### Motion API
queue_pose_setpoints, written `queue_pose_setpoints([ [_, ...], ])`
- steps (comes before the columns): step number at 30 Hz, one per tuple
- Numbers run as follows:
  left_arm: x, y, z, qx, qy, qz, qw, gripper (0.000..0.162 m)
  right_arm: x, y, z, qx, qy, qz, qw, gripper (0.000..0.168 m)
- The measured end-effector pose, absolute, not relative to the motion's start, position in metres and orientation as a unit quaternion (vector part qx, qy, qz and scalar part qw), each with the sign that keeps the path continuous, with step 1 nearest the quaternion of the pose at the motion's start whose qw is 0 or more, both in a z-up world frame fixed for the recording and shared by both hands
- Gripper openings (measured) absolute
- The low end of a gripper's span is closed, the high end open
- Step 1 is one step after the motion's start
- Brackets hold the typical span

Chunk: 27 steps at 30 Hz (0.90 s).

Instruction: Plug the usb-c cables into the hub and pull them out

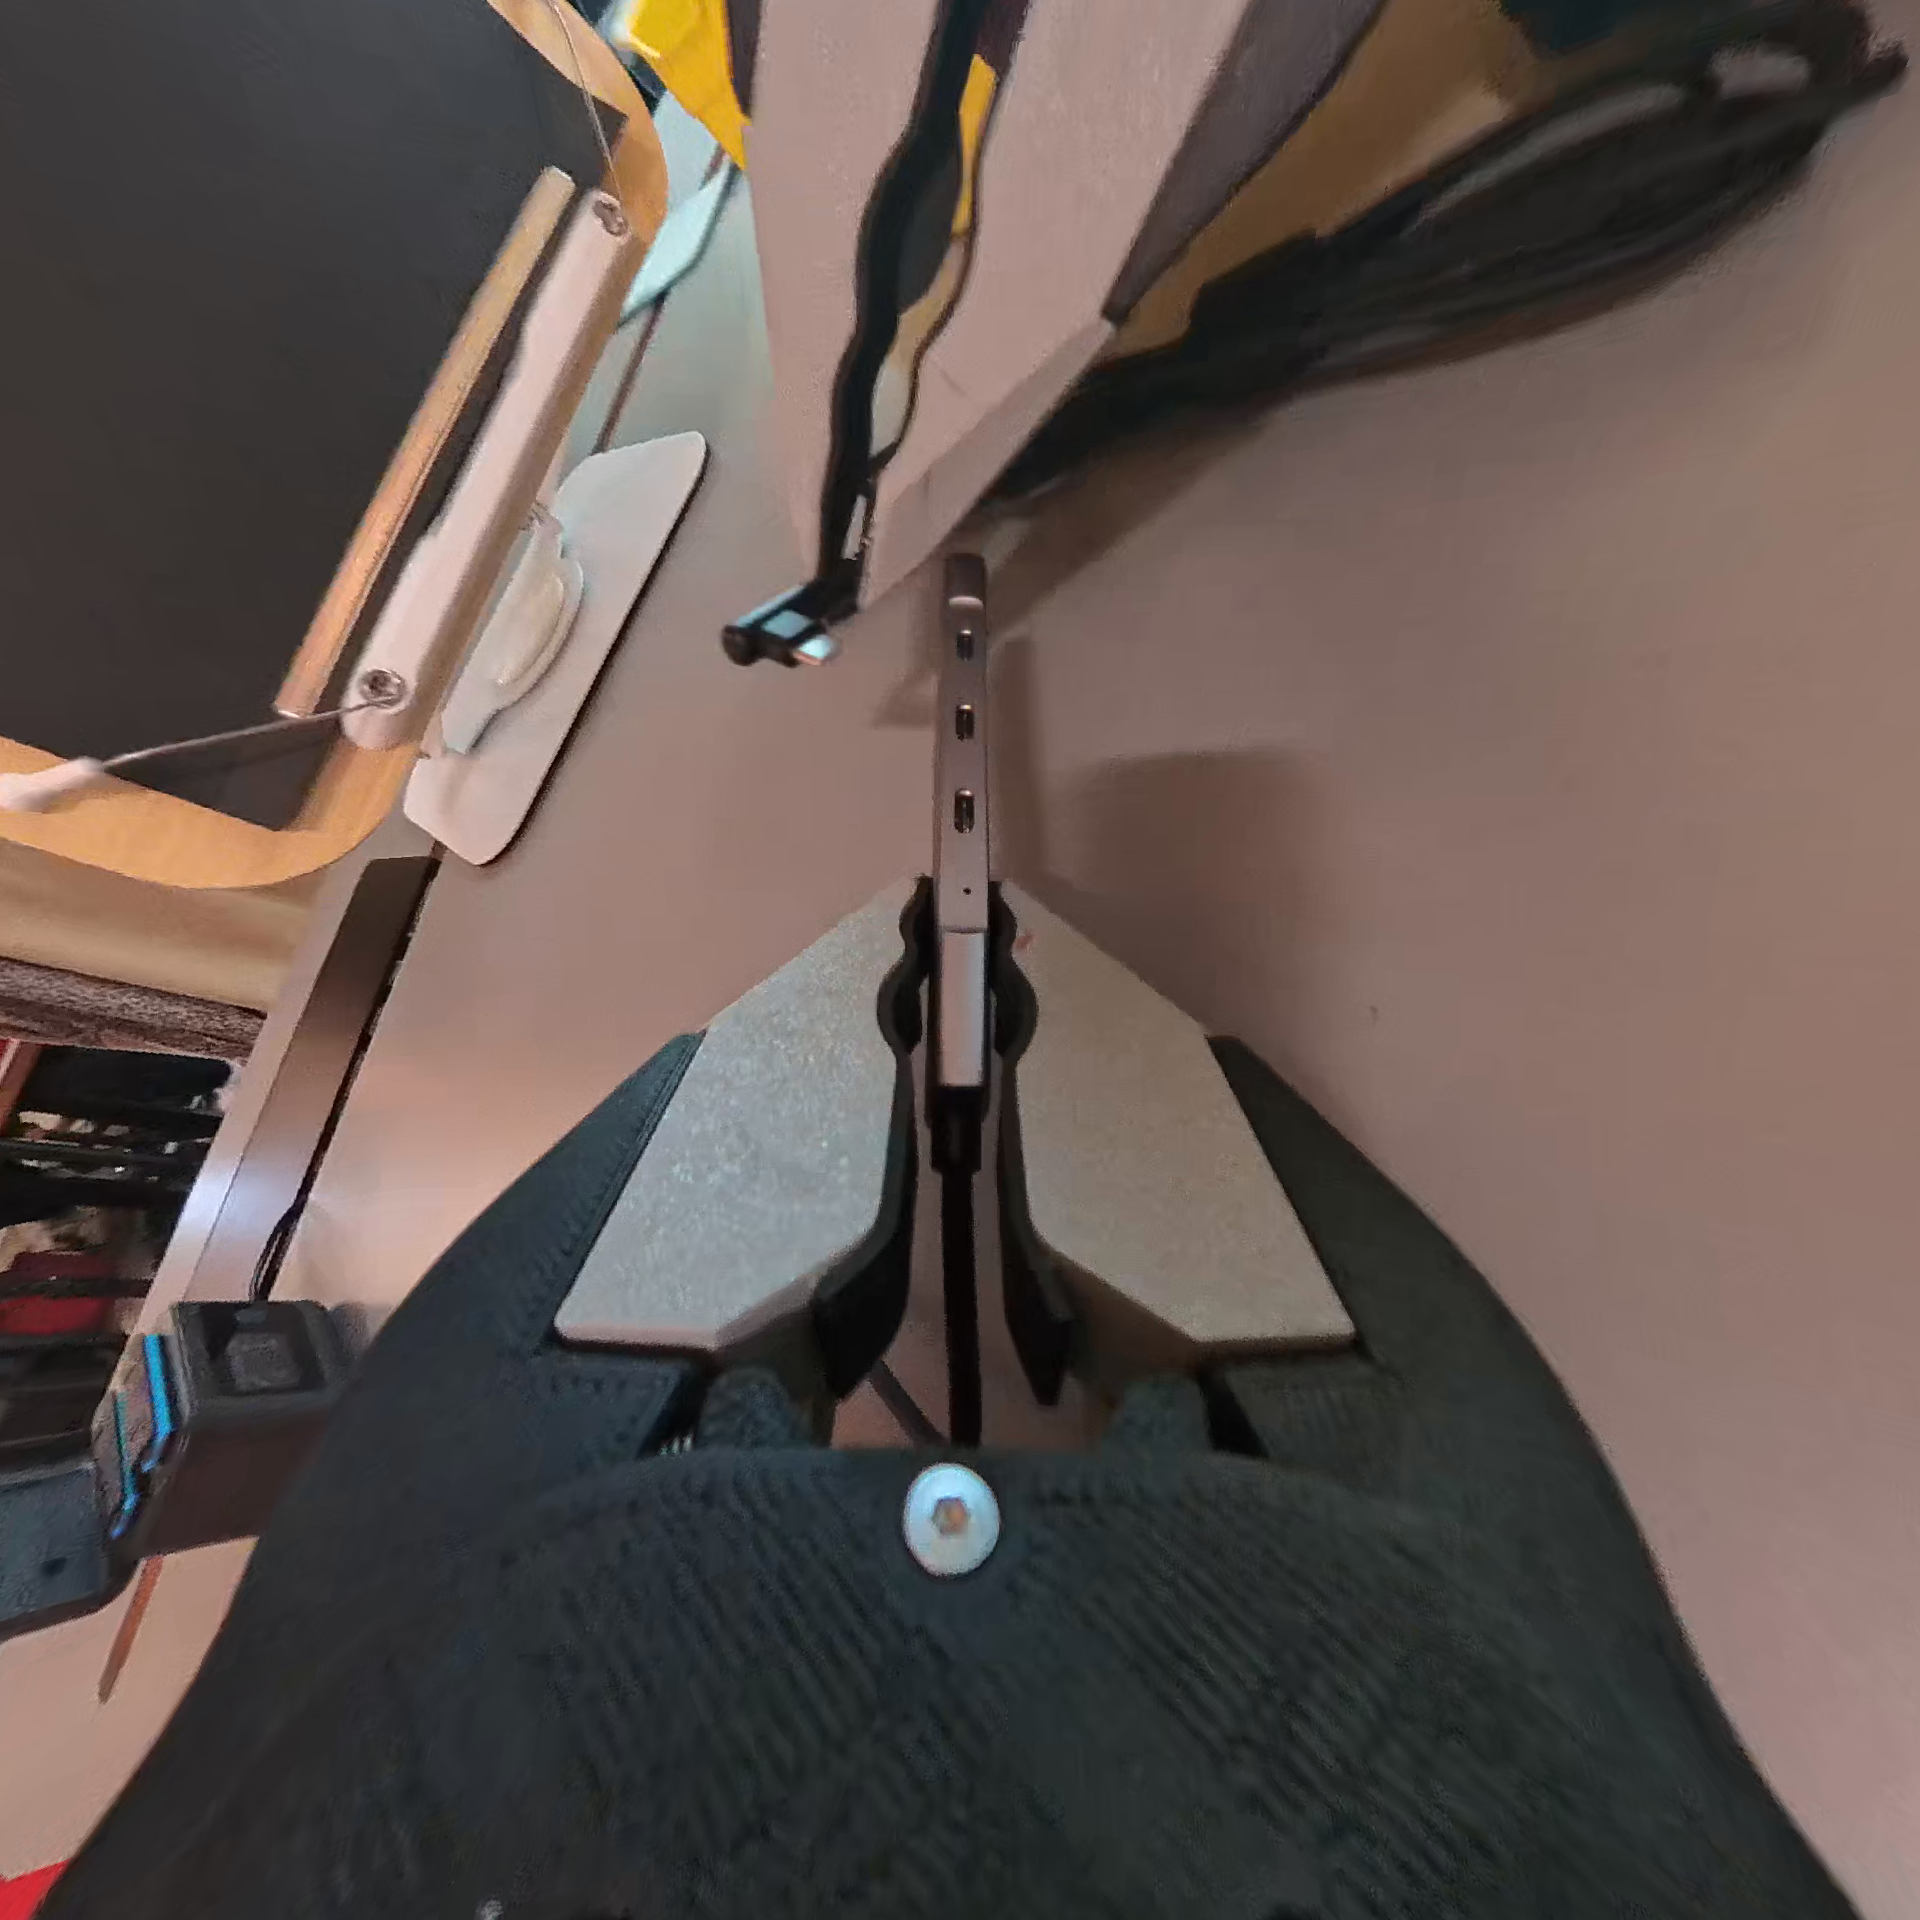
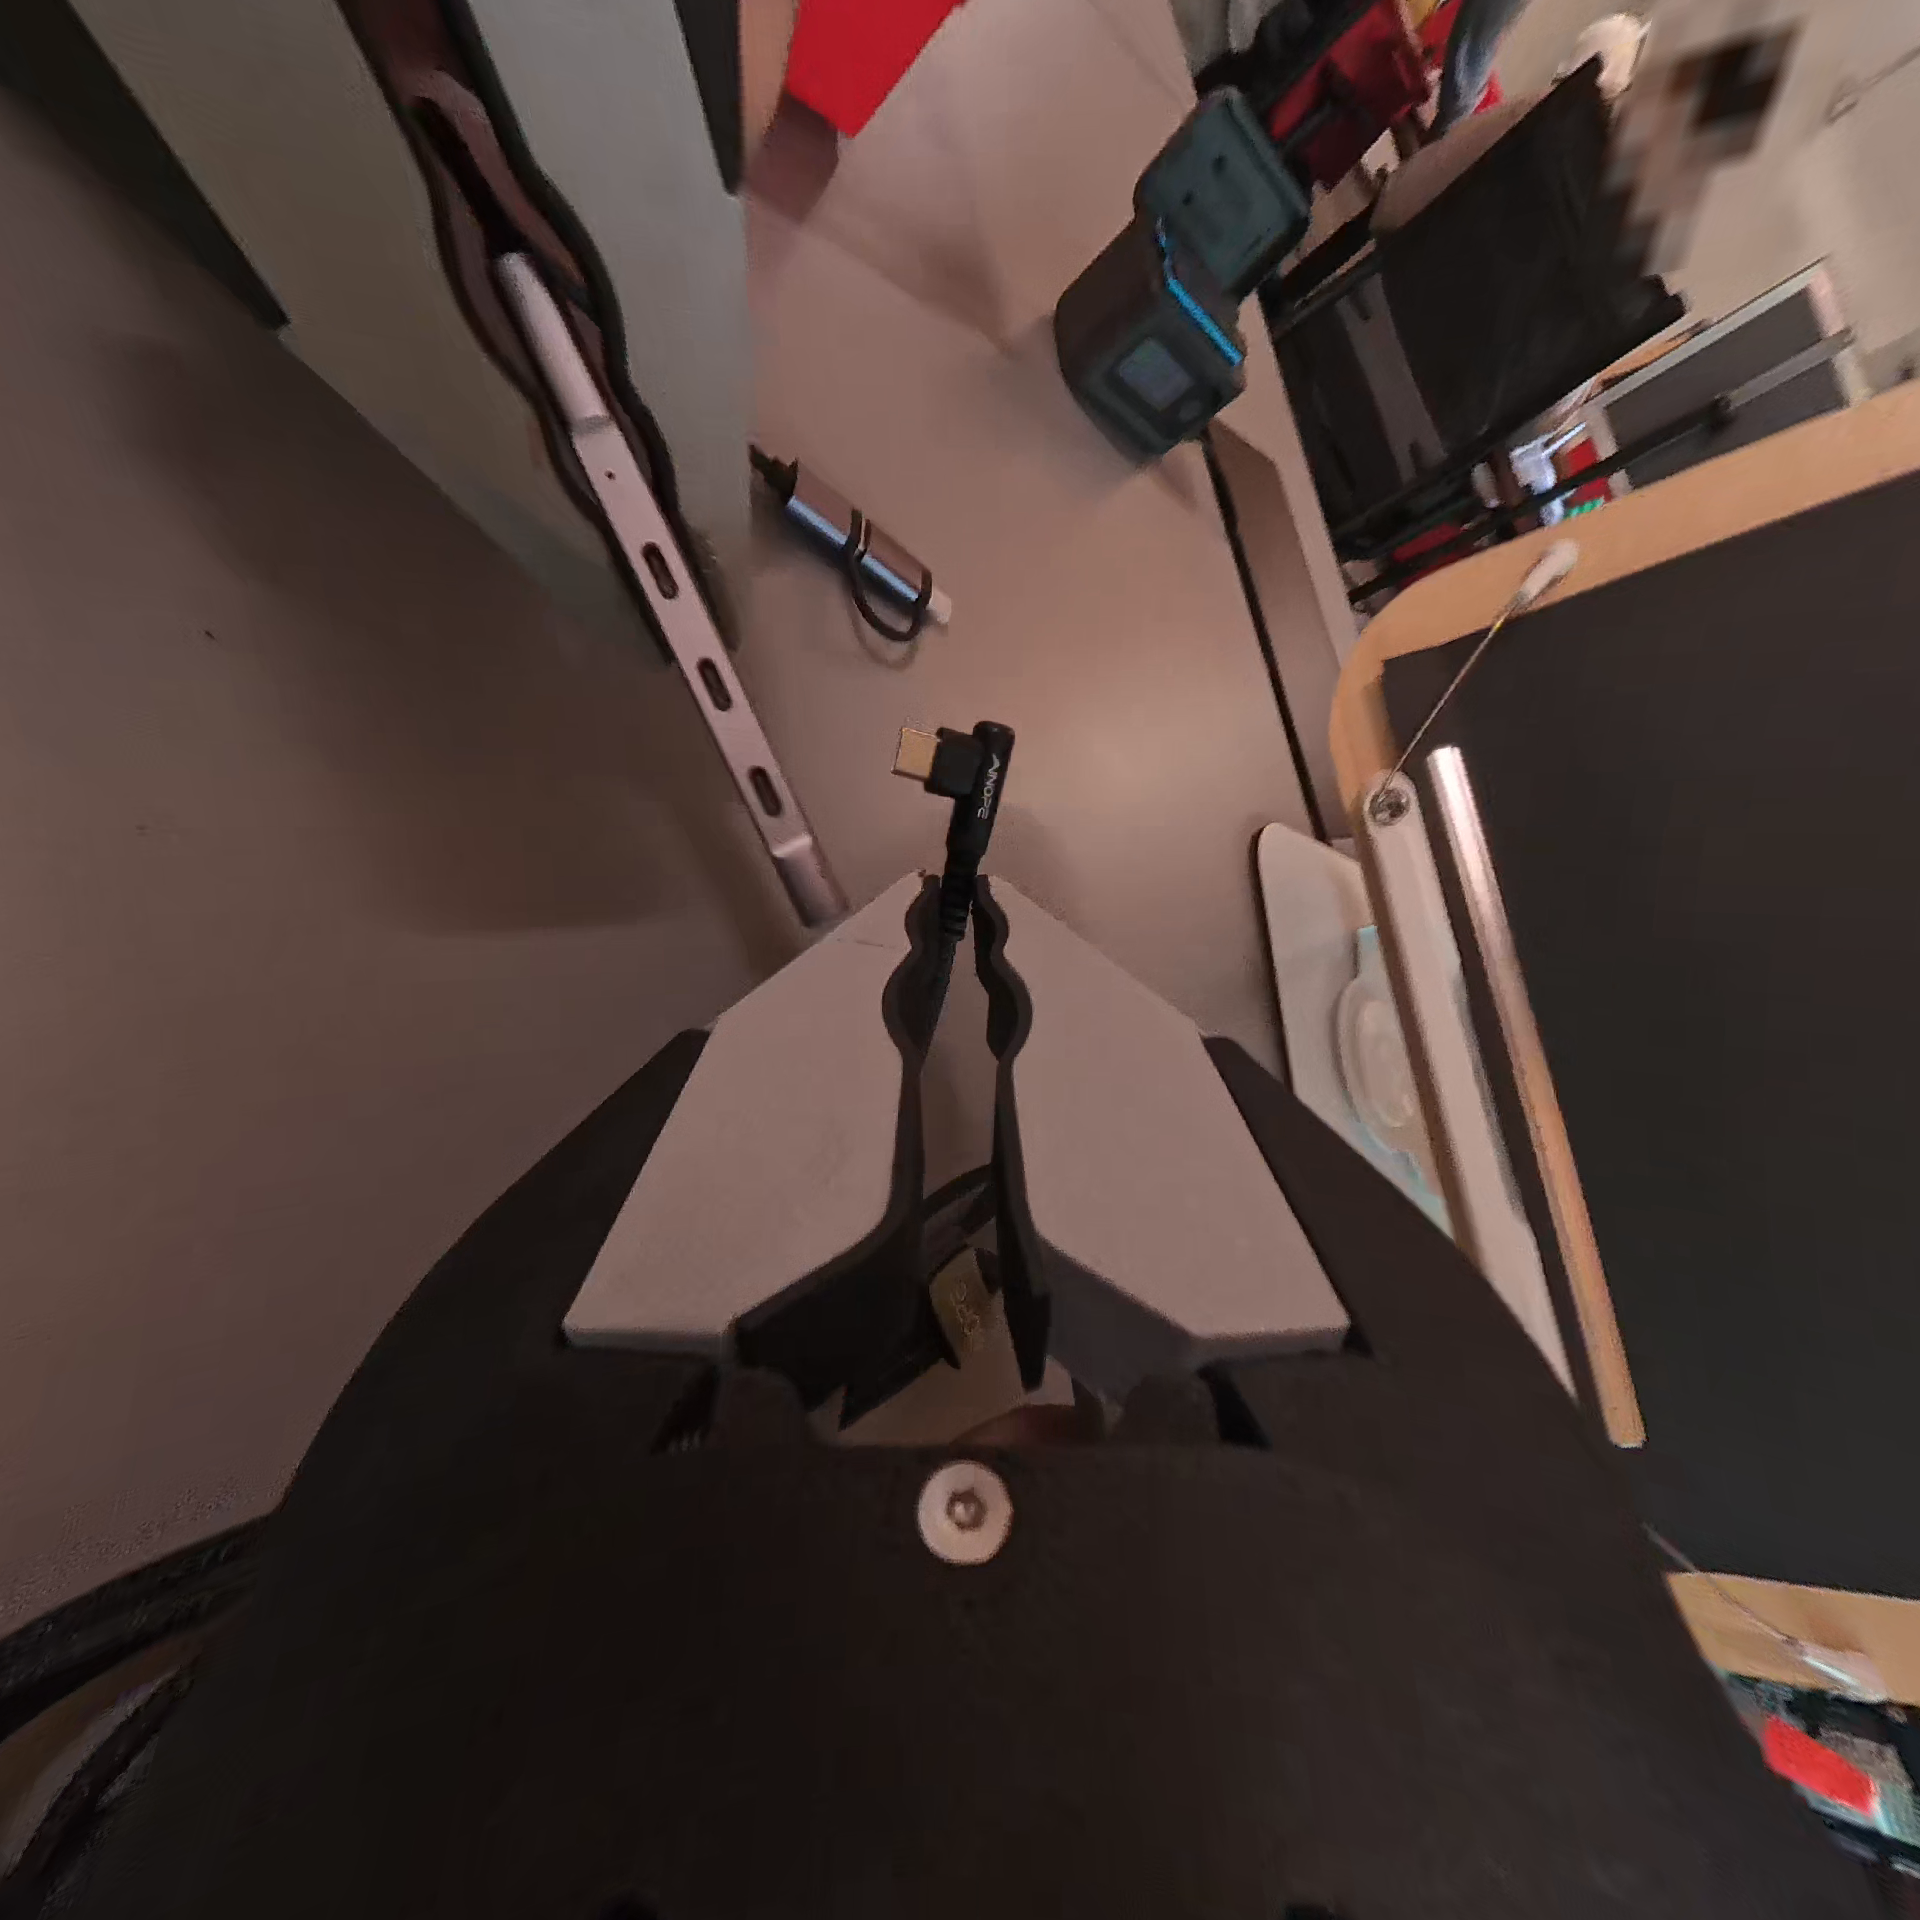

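My left gripper [image 1: 961,904] is shut on a slim grey hub [image 1: 964,748] and holds it edge-up, so its row of three usb-c ports faces the camera. My right gripper [image 2: 954,894] is shut on a black cable just behind its right-angle usb-c plug [image 2: 951,769]. The plug's metal tip points left toward the hub [image 2: 686,613], a short gap away. In the left wrist view the right gripper's fingers [image 1: 935,260] come in from above with the same plug [image 1: 784,634] just left of the hub's far end.
A pale table top [image 1: 1455,831] lies under both grippers. A second small grey adapter [image 2: 868,556] with a black loop lies on it. A dark board with a wooden frame [image 2: 1662,935] and a white stand base [image 1: 582,613] are at the side. The gap from one gripper's tips to the other's is roughly 7 cm.
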<state>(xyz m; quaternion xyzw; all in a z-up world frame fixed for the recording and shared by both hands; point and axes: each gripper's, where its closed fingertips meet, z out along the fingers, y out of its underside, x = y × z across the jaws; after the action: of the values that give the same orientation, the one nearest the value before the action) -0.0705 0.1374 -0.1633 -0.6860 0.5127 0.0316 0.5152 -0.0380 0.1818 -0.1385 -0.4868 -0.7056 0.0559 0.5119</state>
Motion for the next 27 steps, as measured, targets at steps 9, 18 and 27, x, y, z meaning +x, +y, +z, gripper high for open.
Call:
queue_pose_setpoints([
  [9, -0.071, 0.138, -0.18, -0.669, 0.546, 0.098, 0.494, 0.01, -0.037, 0.176, -0.133, -0.499, -0.693, 0.097, 0.512, 0.003],
  [18, -0.068, 0.127, -0.144, -0.696, 0.474, -0.033, 0.538, 0.035, -0.034, 0.176, -0.131, -0.501, -0.688, 0.103, 0.514, 0.002],
  [27, -0.051, 0.126, -0.106, -0.721, 0.351, -0.217, 0.557, 0.013, -0.041, 0.153, -0.124, -0.452, -0.708, 0.104, 0.532, 0.003],
])
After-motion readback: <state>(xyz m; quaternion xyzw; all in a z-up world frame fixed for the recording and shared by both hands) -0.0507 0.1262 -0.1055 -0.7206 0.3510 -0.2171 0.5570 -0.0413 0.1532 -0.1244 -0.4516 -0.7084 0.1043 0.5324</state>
